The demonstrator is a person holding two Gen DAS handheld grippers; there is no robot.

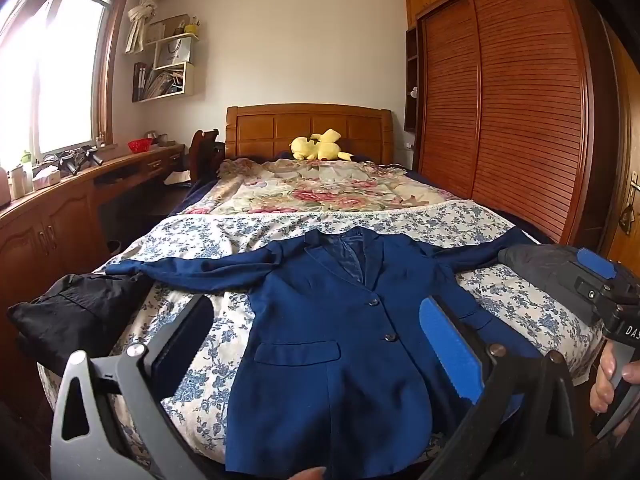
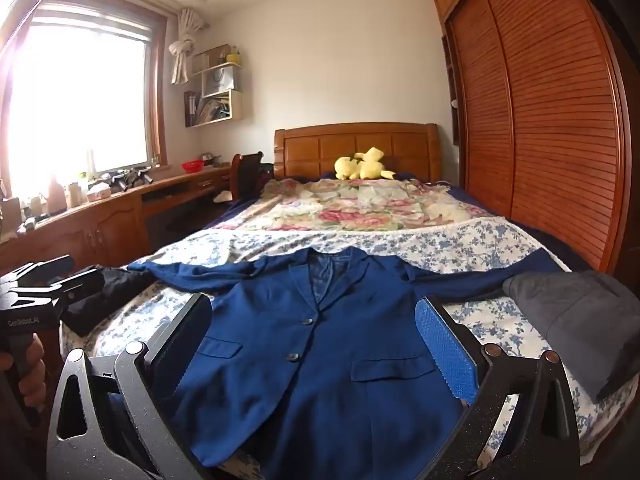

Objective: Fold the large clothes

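Hovering over the near end of the bed (image 1: 520, 304), the left claw (image 1: 320, 344) and right claw (image 2: 316, 344) both gape wide, gripping nothing. The navy blue buttoned suit jacket (image 1: 332, 344) lies flat on the blue-flowered white sheet (image 2: 480, 248), sleeves spread left and right, a black garment (image 1: 72, 312) at its left and a grey folded garment (image 2: 580, 320) at its right.
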